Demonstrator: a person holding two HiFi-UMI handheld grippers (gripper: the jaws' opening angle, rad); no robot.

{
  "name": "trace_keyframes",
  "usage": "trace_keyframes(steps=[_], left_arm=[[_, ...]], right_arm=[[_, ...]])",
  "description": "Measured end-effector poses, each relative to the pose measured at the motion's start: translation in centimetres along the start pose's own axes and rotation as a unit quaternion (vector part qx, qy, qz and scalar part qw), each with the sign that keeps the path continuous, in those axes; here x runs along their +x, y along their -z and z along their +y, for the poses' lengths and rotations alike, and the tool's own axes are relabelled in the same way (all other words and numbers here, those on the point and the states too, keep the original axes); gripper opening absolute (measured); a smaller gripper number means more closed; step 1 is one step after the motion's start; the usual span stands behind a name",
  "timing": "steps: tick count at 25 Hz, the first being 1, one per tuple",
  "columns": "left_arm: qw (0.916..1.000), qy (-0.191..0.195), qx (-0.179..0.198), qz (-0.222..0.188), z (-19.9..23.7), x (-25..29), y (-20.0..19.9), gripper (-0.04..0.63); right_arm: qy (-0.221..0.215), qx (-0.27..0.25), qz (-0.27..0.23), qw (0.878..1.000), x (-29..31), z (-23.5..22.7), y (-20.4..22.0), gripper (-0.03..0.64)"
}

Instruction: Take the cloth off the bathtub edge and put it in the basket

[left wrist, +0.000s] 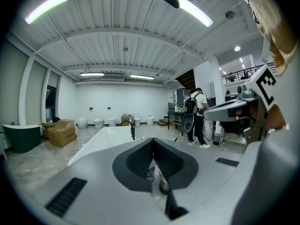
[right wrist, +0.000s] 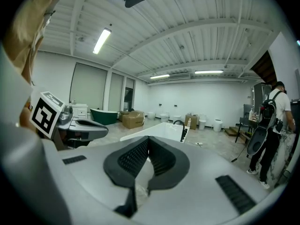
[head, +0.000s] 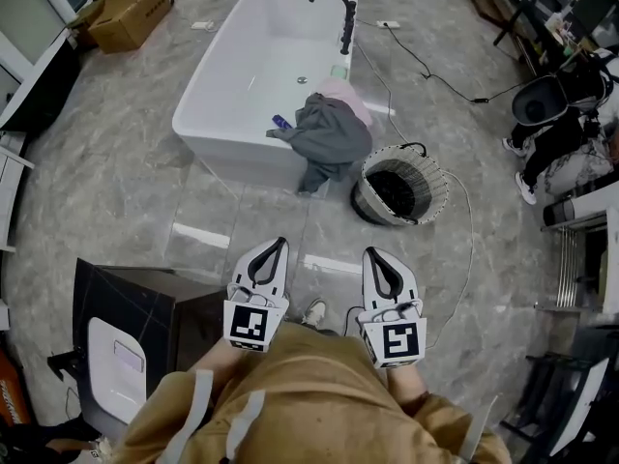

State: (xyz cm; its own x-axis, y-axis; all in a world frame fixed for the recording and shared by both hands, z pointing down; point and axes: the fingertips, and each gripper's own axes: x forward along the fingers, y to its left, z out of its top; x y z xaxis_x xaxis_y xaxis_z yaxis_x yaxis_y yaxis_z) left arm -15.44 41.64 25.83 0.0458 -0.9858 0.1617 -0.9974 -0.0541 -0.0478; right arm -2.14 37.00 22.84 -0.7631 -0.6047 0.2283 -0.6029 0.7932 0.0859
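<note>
I hold both grippers low in front of me, side by side above the grey marble floor (head: 126, 182), well apart from the white bathtub (head: 242, 75) farther out. The left gripper (head: 279, 244) has its fingers pressed together with nothing between them, and the right gripper (head: 371, 252) is the same: fingers closed, empty. The grey cloth (head: 331, 135) lies heaped on the tub's near right corner, with one end hanging down the outer wall toward the floor. A pink cloth (head: 346, 95) sits just behind it on the right edge. The woven basket (head: 432, 184) stands on the floor just right of that corner, near the cloth. A black faucet (head: 340, 13) rises from the tub's far right edge.
</note>
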Motion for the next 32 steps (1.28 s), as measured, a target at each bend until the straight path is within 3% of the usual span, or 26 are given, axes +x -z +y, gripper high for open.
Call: trace_keyframes(steps=[9, 19, 25, 32], left_arm=[[0.9985, -0.053, 0.004, 0.011, 0.1, -0.5, 0.8, 0.006], [0.9985, -0.053, -0.002, 0.014, 1.5, 1.9, 1.9, 0.006], [0.9991, -0.039, 0.007, 0.015, 5.1, 6.2, 1.6, 0.006], [0.9988, -0.027, -0.016, 0.037, 12.7, 13.4, 2.9, 0.006]], right_arm=[[0.008, 0.006, 0.001, 1.0, -1.4, -4.6, 2.1, 0.005], [0.0, -0.002, -0.004, 1.0, 1.6, -4.9, 1.4, 0.005], [0.013, 0.004, 0.005, 1.0, 6.7, -6.5, 1.0, 0.005], [0.016, -0.011, 0.032, 0.999, 16.7, -7.8, -1.0, 0.005]])
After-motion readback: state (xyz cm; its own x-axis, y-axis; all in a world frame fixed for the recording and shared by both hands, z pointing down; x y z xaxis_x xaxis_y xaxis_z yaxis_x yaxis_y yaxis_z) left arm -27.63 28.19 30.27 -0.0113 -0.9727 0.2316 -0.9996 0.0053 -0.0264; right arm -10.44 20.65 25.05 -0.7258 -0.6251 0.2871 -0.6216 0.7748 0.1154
